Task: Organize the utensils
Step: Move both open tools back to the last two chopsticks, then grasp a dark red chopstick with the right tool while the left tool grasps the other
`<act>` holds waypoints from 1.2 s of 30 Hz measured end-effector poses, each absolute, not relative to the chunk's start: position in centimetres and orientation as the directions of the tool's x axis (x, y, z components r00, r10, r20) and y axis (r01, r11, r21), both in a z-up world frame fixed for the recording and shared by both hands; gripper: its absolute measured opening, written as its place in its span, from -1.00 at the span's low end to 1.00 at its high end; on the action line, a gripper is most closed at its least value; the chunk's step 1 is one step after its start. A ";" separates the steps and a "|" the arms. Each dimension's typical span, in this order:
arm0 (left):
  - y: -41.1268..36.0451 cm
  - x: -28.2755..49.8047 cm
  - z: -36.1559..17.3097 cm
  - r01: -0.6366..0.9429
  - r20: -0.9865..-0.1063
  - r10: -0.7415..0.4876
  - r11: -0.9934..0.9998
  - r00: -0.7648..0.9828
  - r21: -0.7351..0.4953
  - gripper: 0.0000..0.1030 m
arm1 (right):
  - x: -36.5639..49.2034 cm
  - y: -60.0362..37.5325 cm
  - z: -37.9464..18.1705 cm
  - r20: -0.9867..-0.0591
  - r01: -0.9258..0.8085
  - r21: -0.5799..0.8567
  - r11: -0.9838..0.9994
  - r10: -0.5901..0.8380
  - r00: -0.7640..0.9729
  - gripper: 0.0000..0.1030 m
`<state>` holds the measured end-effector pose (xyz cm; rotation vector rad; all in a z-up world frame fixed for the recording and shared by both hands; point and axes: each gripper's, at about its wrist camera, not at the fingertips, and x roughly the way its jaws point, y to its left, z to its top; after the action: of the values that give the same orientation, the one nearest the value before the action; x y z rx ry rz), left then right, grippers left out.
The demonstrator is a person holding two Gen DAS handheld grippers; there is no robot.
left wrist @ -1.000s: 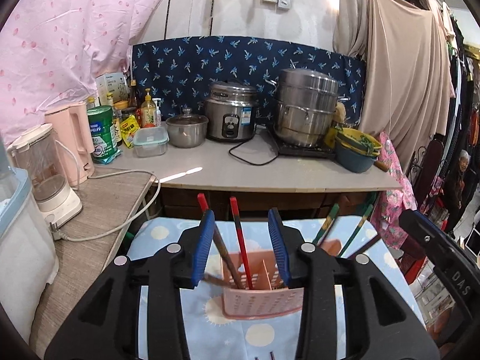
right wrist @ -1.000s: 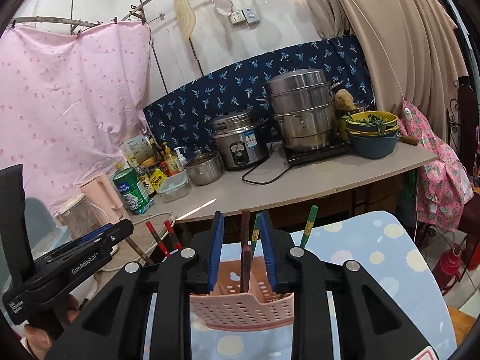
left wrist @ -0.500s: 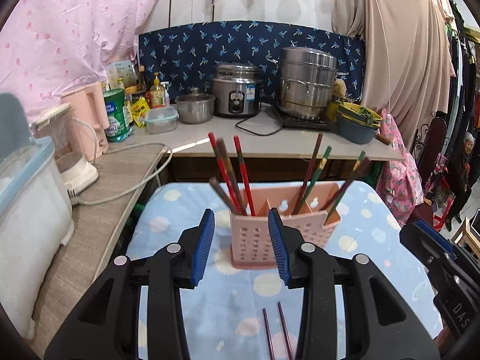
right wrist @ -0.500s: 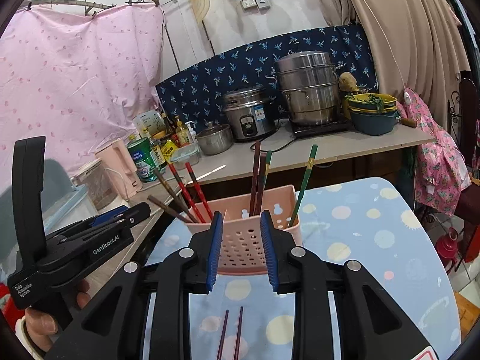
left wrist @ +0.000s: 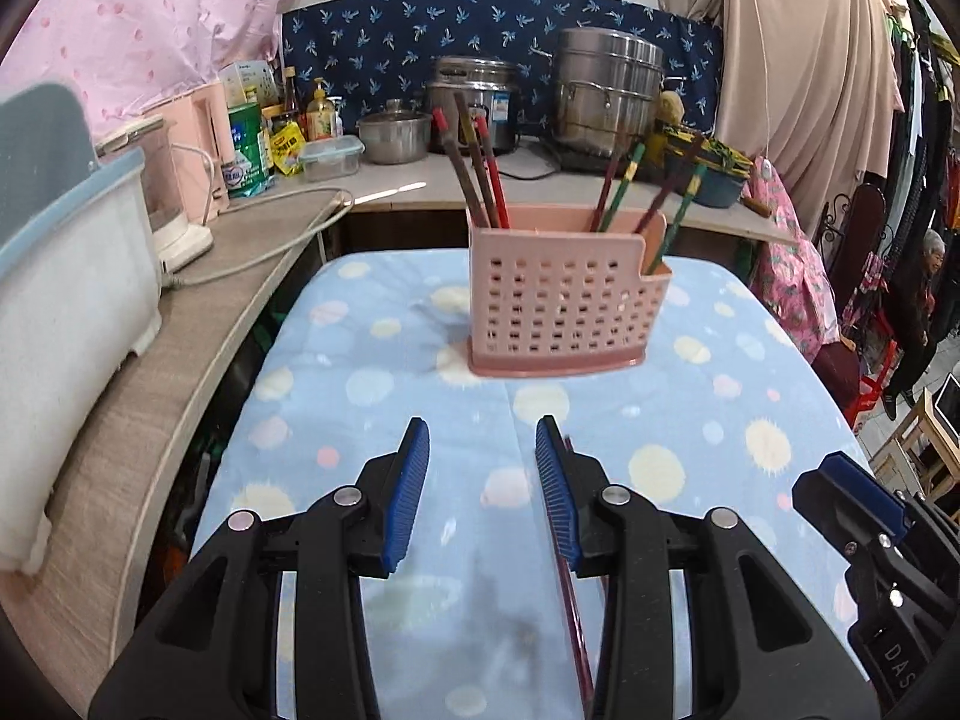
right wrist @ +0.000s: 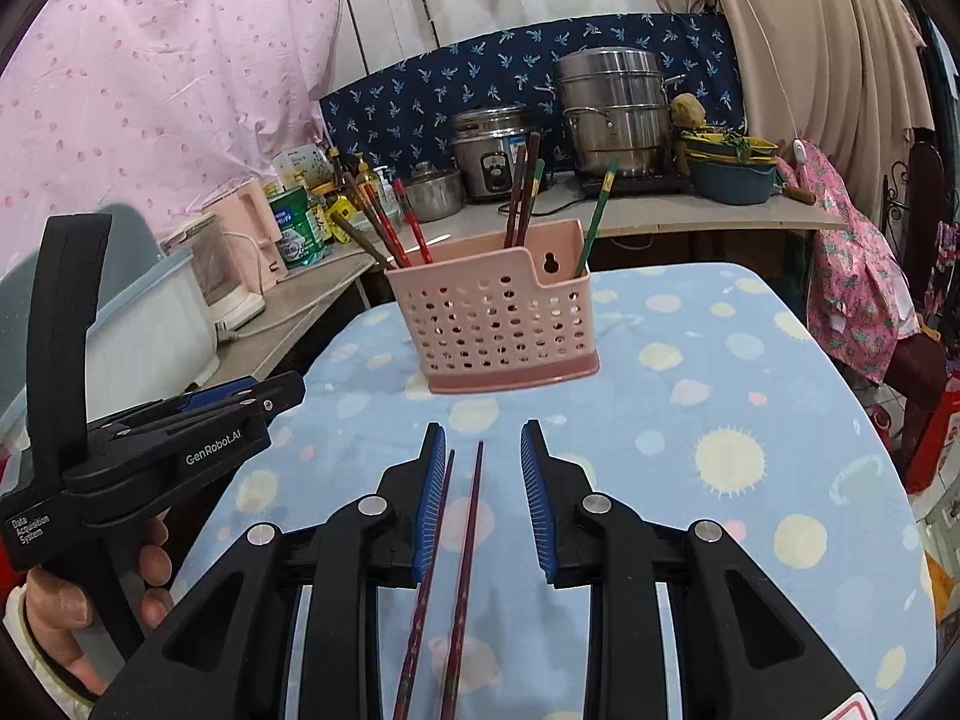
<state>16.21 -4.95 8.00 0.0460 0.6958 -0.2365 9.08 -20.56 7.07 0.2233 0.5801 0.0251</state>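
Right tongs: open and holding nothing; two dark red chopsticks lie flat on the cloth between the blue pads, not squeezed yet.
Left tongs: open too, and empty; the same chopsticks peek out just beside the right pad.
Holder: the pink basket stands at the far end of the blue spotty table, with more chopsticks already standing in it.
Step now: I think it is picking up the loose pair.
How to do it well: go low, keep both sticks in the middle of the gap, then close slowly so neither one rolls away.
Watch out: flat thin sticks can slip.
Next: lift, tip the ends down, drop into the basket.
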 end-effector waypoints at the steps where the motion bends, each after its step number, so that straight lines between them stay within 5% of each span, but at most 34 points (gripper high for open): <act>1: -4.9 15.8 7.7 0.231 -0.642 -0.198 0.972 0.741 -0.033 -0.31 | 8.7 -20.5 6.7 -0.547 0.042 0.215 0.976 0.084 0.833 -0.50; 36: -3.0 9.1 -2.6 0.212 -0.796 -0.148 0.977 0.586 -0.026 -0.29 | 4.6 -15.5 -5.2 -0.728 0.052 0.196 0.979 0.110 0.677 -0.51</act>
<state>9.15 -3.02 -2.60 0.0750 0.9209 -0.2106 4.57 -15.55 -5.23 0.2072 0.8278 0.0328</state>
